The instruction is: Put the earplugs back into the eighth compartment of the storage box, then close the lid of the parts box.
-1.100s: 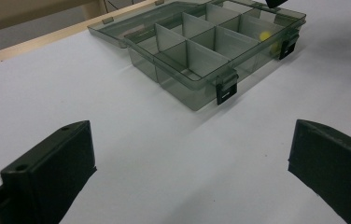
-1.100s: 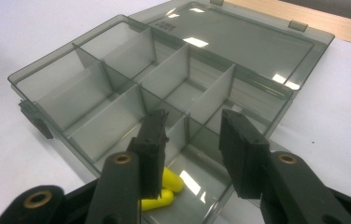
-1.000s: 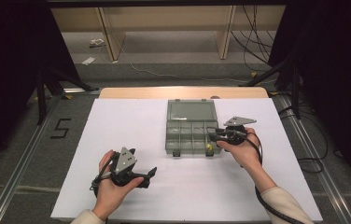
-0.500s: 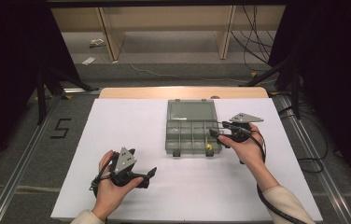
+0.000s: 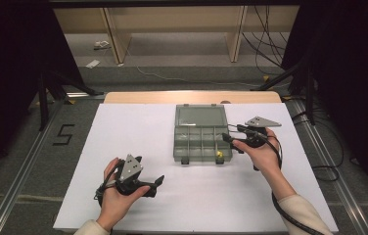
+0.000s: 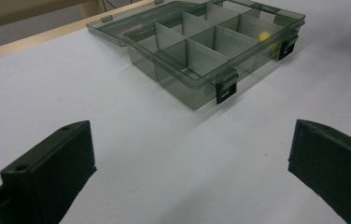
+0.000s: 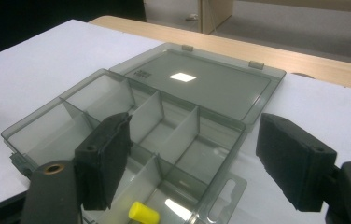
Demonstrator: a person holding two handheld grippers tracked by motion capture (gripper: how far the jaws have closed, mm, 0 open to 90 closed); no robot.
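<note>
A smoky grey compartment box (image 5: pixel 179 147) lies open mid-table, its lid (image 5: pixel 200 116) flat behind it. A small yellow piece (image 5: pixel 218 155) lies in the front right compartment; it is near the bottom edge of the right gripper view (image 7: pixel 143 215) and at the box's far end in the left gripper view (image 6: pixel 264 35). My right gripper (image 5: pixel 228 133) hovers at the box's right side, its jaws (image 7: pixel 192 135) just opened wide with nothing between them. My left gripper (image 5: pixel 156 186) rests open on the white sheet at front left, pointing toward the box (image 6: pixel 190 149).
The white sheet (image 5: pixel 123 132) covers the table, with a wooden edge (image 5: pixel 192 96) showing at the far side. A "5" mark (image 5: pixel 64 134) is on the floor to the left. Cables (image 5: pixel 329 161) trail off on the right.
The right gripper's jaws stand wider than before, and that hand has drawn slightly right and away from the box's front right compartment. The left hand has stayed put.
</note>
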